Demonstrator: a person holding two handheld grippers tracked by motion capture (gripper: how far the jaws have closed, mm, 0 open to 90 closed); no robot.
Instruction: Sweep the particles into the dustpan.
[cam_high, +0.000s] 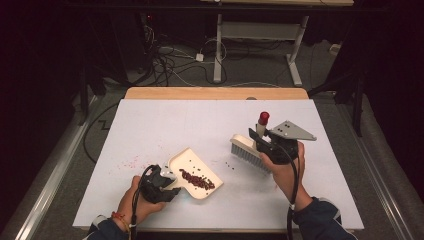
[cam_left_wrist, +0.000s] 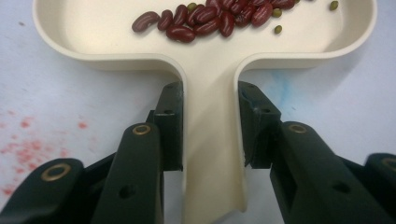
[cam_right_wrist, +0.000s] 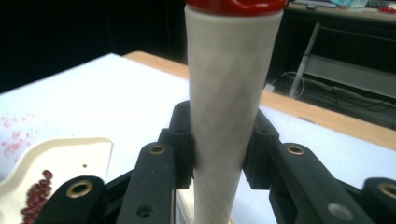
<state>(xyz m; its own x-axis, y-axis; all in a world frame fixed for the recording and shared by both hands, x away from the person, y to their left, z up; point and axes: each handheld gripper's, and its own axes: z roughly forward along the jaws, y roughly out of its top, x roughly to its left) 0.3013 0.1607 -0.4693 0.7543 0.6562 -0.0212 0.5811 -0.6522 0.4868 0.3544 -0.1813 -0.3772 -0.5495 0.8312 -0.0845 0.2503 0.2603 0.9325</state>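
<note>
In the high view, the left gripper (cam_high: 162, 186) sits at the lower left of the frame, clamped on the handle of a cream dustpan (cam_high: 186, 161); the left gripper view shows both jaws pressed against the sides of that handle, with the pan's rim (cam_left_wrist: 65, 44) spreading across the top of the frame. A heap of red beans (cam_high: 197, 180) already lies in the pan, a few small green ones mixed in. The right gripper (cam_high: 266, 141) is right of centre, gripping the pale handle of a brush (cam_high: 246, 150) whose red cap (cam_high: 263, 118) points up; in the right gripper view the jaws close tight around that handle (cam_right_wrist: 224, 93). The bristle head hangs low over the white table (cam_high: 165, 125), just right of the pan's open edge. Between brush and pan, a few loose beans (cam_high: 229, 166) lie scattered on the sheet. What matters for the coming sweep: the pan's mouth opens toward the right of the frame, facing the brush, its long axis running diagonally from the left gripper up and rightward. The stray beans lie left of and below the bristles, so the brush looks to need a pull leftward and down-frame toward the pan's lip. The right hand is the nearer one to them; the left probably only steadies the pan.
</note>
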